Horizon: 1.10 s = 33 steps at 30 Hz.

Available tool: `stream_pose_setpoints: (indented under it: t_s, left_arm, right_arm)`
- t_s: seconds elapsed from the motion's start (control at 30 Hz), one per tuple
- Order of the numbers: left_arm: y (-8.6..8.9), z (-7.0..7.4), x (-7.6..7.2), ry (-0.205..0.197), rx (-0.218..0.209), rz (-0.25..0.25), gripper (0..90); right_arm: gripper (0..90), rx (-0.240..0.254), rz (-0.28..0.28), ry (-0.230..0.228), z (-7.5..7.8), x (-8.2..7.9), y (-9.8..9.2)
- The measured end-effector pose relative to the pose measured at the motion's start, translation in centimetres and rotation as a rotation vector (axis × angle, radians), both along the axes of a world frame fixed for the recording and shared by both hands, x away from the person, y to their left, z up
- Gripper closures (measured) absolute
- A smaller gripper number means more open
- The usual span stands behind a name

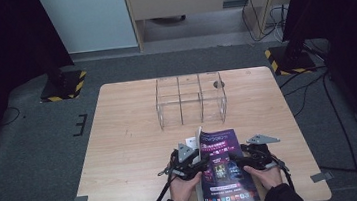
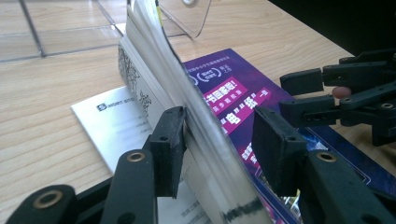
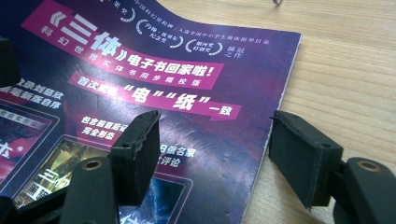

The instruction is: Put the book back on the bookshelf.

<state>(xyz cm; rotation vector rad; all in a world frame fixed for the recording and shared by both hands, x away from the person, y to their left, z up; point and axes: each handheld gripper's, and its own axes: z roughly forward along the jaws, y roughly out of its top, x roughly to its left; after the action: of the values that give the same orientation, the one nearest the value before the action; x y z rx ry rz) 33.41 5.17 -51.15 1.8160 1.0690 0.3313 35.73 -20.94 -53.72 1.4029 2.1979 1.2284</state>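
A magazine (image 1: 222, 169) lies open on the wooden table (image 1: 131, 150) near the front edge, showing a purple printed page (image 3: 163, 70). A sheaf of its pages (image 2: 154, 60) stands lifted along the left side, between the jaws of my left gripper (image 2: 219, 126). The left pad touches the sheaf while the right pad stands clear of it. My right gripper (image 3: 215, 130) is open and straddles the magazine's right edge, one jaw over the page and the other over bare wood. In the high view, the left gripper (image 1: 200, 162) and right gripper (image 1: 241, 162) flank the magazine.
A clear acrylic organiser (image 1: 190, 99) with several compartments stands at the middle back of the table. A white printed page (image 2: 112, 126) lies flat under the lifted sheaf. Black stands with hazard-striped bases sit on the floor beyond both far corners.
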Motion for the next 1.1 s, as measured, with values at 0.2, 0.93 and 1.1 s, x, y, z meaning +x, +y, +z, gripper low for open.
stream_pose_setpoints:
  t_s: [0.2,0.93,1.1]
  left_arm:
    - [-0.3,0.0,0.2,0.03,-0.03,0.02,57.7]
    - [-0.4,1.4,-0.4,-0.01,0.012,0.033,80.9]
    - [0.1,2.0,-0.3,-0.01,-0.049,0.008,83.4]
  right_arm:
    - [33.7,0.001,0.003,0.002,0.0,0.0,0.0]
    - [32.0,0.074,0.012,0.005,0.6,0.0,-0.8]
    - [28.1,0.11,0.02,-0.01,0.9,-0.1,-1.5]
